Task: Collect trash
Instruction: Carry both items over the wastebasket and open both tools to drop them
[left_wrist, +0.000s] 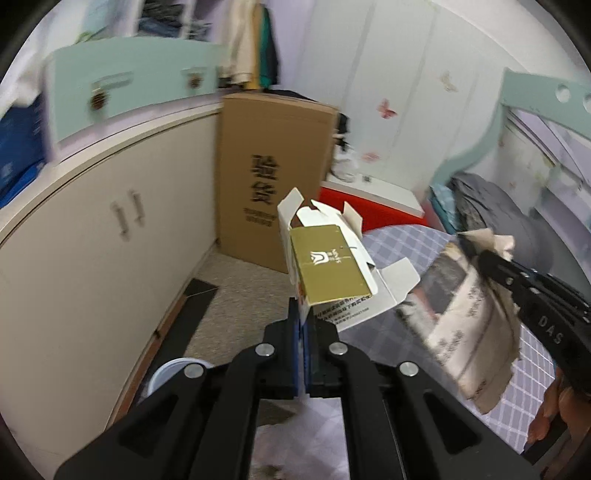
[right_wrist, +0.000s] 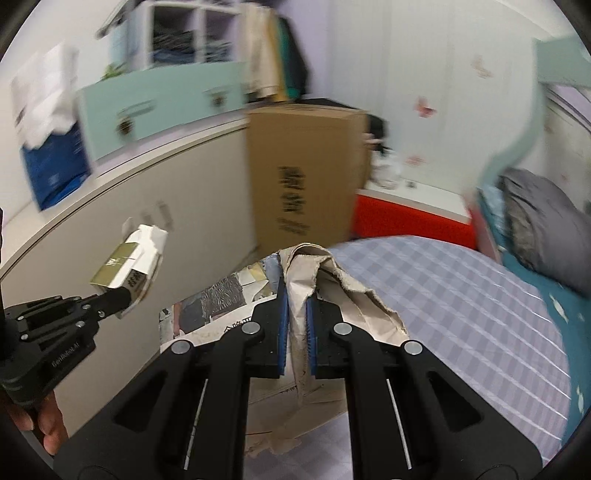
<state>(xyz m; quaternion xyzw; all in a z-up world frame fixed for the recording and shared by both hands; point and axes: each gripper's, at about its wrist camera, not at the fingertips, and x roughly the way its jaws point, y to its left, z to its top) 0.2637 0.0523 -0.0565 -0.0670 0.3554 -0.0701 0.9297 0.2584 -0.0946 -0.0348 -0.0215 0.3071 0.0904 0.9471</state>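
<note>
My left gripper (left_wrist: 304, 325) is shut on an opened gold-and-white carton (left_wrist: 328, 269), held in the air beyond the bed's edge; the carton also shows in the right wrist view (right_wrist: 127, 267), with the left gripper (right_wrist: 123, 295) below it. My right gripper (right_wrist: 297, 314) is shut on a crumpled newspaper (right_wrist: 332, 291), held above the bed. The newspaper also shows in the left wrist view (left_wrist: 469, 325), clamped by the right gripper (left_wrist: 476, 254) to the right of the carton.
A bed with a lilac checked sheet (right_wrist: 461, 314) lies below and right, grey pillow (right_wrist: 543, 225) at its head. A cream cabinet (left_wrist: 92, 236) runs along the left. A tall brown cardboard box (left_wrist: 273, 170) stands ahead beside a red-and-white nightstand (left_wrist: 373, 210). A white bin rim (left_wrist: 173, 373) sits low left.
</note>
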